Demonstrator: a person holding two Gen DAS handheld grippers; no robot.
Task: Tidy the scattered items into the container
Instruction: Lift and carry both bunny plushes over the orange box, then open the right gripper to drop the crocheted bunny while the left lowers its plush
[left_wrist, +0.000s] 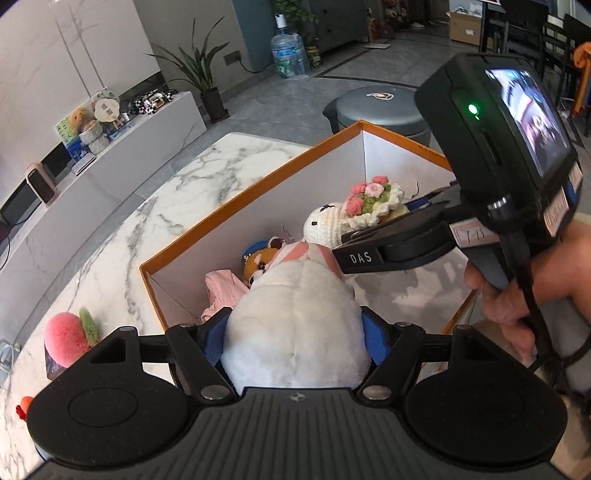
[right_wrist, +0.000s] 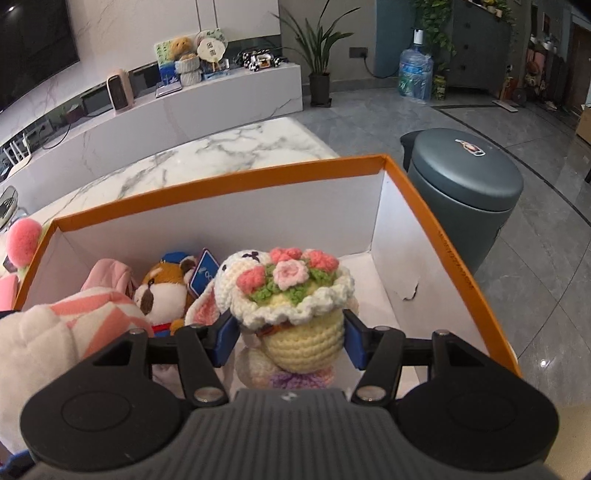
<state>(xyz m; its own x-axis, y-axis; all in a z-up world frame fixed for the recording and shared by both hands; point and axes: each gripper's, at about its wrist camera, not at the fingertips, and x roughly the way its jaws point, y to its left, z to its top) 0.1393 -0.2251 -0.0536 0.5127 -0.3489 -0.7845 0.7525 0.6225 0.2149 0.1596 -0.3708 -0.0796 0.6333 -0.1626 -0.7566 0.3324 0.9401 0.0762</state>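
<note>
An orange-rimmed white box (left_wrist: 236, 199) (right_wrist: 221, 184) stands on the marble table. My left gripper (left_wrist: 295, 339) is shut on a white plush rabbit with pink-striped ears (left_wrist: 295, 325), held over the box's near end; it also shows in the right wrist view (right_wrist: 55, 332). My right gripper (right_wrist: 290, 339) is closed around a crocheted bunny with a flower pot (right_wrist: 295, 295) (left_wrist: 369, 203), inside the box. A brown plush animal (right_wrist: 162, 295) (left_wrist: 258, 264) and a pink plush (right_wrist: 107, 273) (left_wrist: 221, 291) lie in the box.
A pink and green plush (left_wrist: 68, 339) (right_wrist: 24, 240) lies on the marble table (left_wrist: 166, 206) left of the box. A grey round bin (right_wrist: 465, 177) stands on the floor behind the box. A white TV bench (right_wrist: 184, 107) runs along the wall.
</note>
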